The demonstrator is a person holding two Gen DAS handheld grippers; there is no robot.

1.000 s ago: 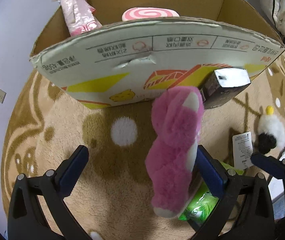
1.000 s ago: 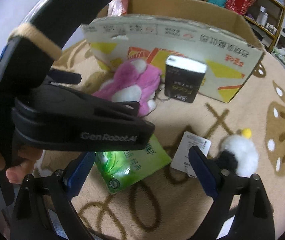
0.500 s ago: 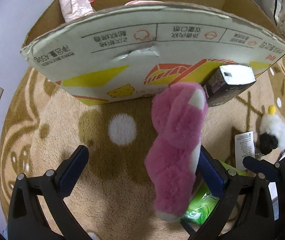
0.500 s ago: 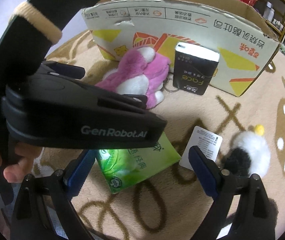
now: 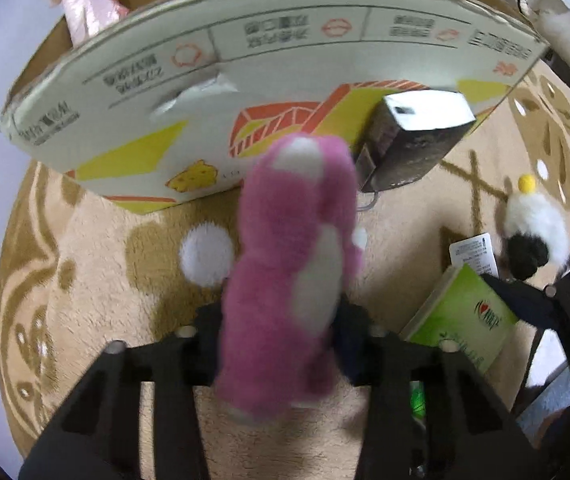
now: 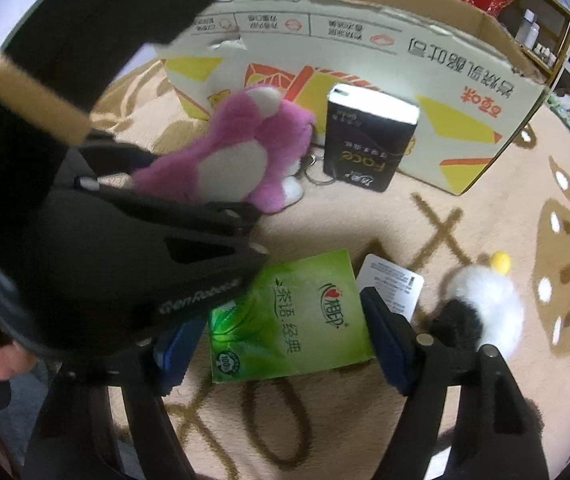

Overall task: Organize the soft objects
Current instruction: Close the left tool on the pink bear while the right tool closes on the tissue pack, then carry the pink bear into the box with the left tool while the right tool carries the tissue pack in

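My left gripper is shut on a pink and white plush toy, squeezing its lower body just above the carpet in front of the cardboard box. The toy also shows in the right wrist view, held by the left gripper. My right gripper is open around a green tissue pack lying on the carpet. A white and black plush chick lies to the right; it also shows in the left wrist view.
A black tissue box stands against the box front. A pink plush sticks out of the box's back left corner. A white paper tag lies by the chick. Shelves stand behind the box. A beige patterned carpet covers the floor.
My left gripper has closed on the pink plush toy, which now sits centred between its fingers. My right gripper has moved closer over the green tissue pack.
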